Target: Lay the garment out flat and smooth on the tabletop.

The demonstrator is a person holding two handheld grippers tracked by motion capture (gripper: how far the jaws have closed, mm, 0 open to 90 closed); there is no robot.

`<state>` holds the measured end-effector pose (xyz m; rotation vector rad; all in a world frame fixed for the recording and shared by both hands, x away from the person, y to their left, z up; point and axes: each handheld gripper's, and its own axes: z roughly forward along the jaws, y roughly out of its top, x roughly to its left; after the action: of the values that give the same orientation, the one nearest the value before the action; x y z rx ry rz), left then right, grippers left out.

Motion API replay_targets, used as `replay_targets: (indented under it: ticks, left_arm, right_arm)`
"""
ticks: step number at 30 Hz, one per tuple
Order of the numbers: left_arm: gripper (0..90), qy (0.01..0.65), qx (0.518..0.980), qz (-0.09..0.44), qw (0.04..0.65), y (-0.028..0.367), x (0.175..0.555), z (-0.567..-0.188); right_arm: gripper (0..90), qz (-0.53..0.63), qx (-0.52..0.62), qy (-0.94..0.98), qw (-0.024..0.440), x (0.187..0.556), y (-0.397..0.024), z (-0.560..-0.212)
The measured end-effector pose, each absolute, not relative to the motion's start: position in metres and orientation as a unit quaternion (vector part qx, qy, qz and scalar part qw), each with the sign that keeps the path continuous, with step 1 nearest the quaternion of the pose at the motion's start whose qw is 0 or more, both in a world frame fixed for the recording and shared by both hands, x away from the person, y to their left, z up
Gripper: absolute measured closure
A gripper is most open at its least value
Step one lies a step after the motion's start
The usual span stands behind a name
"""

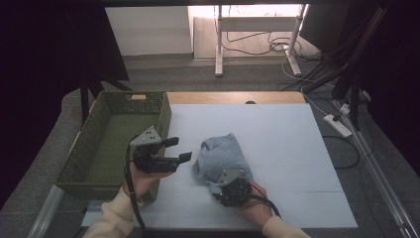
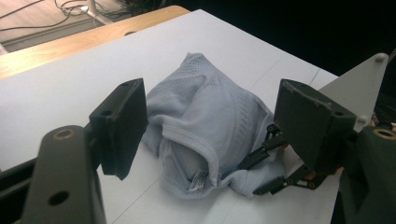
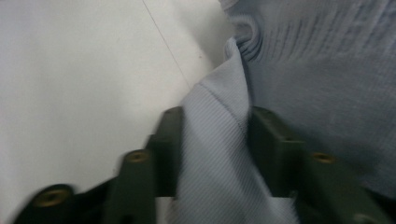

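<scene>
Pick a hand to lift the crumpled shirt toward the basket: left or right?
Right, probably. The right gripper already has a fold of the shirt between its jaws. The left gripper hangs open, short of the cloth, beside the basket.

- A lab-style recording room: white-topped wooden table [image 1: 257, 148] amid dark curtains [image 1: 44, 64].
- At twelve o'clock, tangled black cables [image 1: 257, 42]; at three o'clock, a white power strip [image 1: 338, 125].

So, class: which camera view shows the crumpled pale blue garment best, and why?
The left gripper view: the whole garment sits bunched on the white table, with its ribbed hem and label visible. The high view shows it small and partly covered by the right gripper. The right gripper view shows a blurred fold between the jaws.
</scene>
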<state>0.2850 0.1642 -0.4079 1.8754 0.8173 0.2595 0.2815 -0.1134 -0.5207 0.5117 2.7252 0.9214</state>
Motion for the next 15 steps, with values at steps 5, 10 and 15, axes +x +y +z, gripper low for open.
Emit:
replay_targets:
  ticks: [5, 10, 15]
  left_arm:
    - [26.5, 0.339, 0.78, 0.108, 0.514, 0.164, 0.285, -0.408]
    - [26.4, 0.339, 0.78, 0.108, 0.514, 0.165, 0.284, -0.407]
    - [26.4, 0.34, 0.779, 0.106, 0.517, 0.166, 0.285, -0.408]
  right_arm:
    - [78.2, 0.309, 0.173, 0.928, 0.115, 0.284, -0.119, -0.514]
    - [79.5, 0.324, 0.185, 0.924, 0.087, 0.284, -0.125, -0.508]
    - [79.5, 0.354, 0.159, 0.92, 0.047, 0.269, -0.119, -0.499]
